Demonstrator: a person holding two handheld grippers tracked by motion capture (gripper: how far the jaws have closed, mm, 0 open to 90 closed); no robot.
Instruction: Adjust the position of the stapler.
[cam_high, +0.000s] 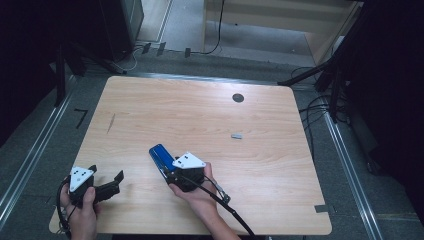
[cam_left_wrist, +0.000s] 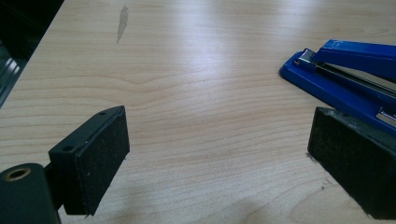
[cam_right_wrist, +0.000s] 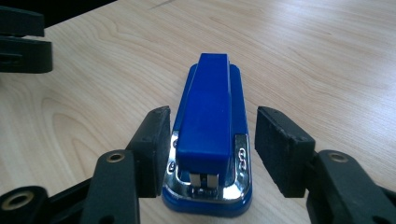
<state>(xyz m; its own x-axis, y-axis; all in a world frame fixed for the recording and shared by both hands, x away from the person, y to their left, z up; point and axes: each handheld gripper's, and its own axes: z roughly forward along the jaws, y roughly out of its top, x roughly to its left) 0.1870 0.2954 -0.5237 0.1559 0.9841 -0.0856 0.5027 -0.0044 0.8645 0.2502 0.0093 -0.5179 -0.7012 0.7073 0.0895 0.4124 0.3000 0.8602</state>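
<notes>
A blue stapler (cam_high: 160, 155) with a chrome rear end lies flat on the wooden table (cam_high: 260, 190), left of its middle and towards the near side. My right gripper (cam_high: 169, 169) reaches it from behind. In the right gripper view the stapler (cam_right_wrist: 208, 116) sits lengthwise between the jaws of the right gripper (cam_right_wrist: 212, 123): the left pad (cam_right_wrist: 152, 149) is against its side, and the right pad (cam_right_wrist: 280, 149) stands a little off it. My left gripper (cam_high: 106, 173) rests open near the table's near-left corner. In its own view the left gripper (cam_left_wrist: 217, 135) is wide open, with bare wood between the jaws and the stapler (cam_left_wrist: 345, 65) off to the right.
A small grey piece (cam_high: 236, 135) lies right of the table's middle, and a dark round spot (cam_high: 238, 97) sits farther back. A grey smear (cam_high: 111, 122) marks the wood at the left. The left gripper's black jaws (cam_right_wrist: 23, 42) stand close beside the stapler's left.
</notes>
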